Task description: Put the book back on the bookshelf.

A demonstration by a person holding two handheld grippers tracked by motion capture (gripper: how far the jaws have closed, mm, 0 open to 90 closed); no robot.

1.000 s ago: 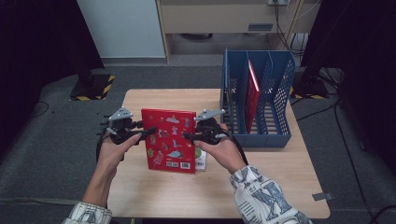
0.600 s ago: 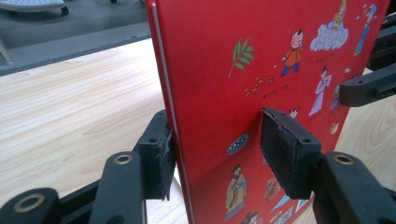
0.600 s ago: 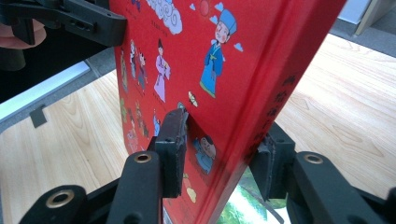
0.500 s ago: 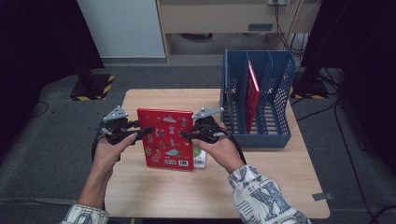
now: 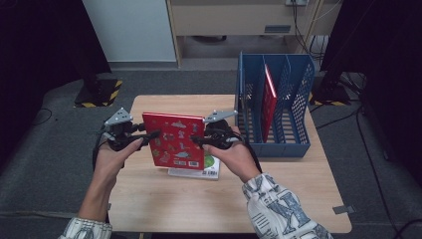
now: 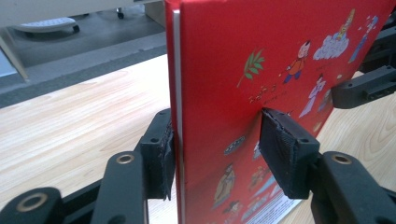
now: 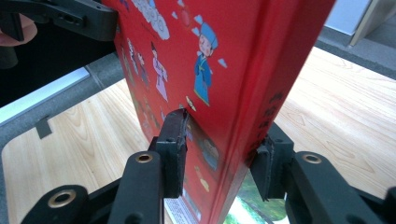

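Observation:
A red picture book (image 5: 175,141) stands upright over the wooden table (image 5: 164,209), held at its two side edges. My left gripper (image 5: 149,135) is shut on its left edge; in the left gripper view the pads (image 6: 286,151) press both covers of the book (image 6: 261,56). My right gripper (image 5: 197,141) is shut on the spine side. The right gripper view shows its pads (image 7: 174,144) clamping the book (image 7: 233,56) from both faces. Each gripper view also catches a jaw of the other gripper farther along the cover.
A second book with a green and white cover (image 5: 211,164) lies flat on the table under the held one. A blue slotted file rack (image 5: 298,104) stands at the table's right side, with a red book (image 5: 269,99) upright in one slot.
Both hands and the red book have drifted slightly to the left, and the book stands a little straighter. Both grips are unchanged.

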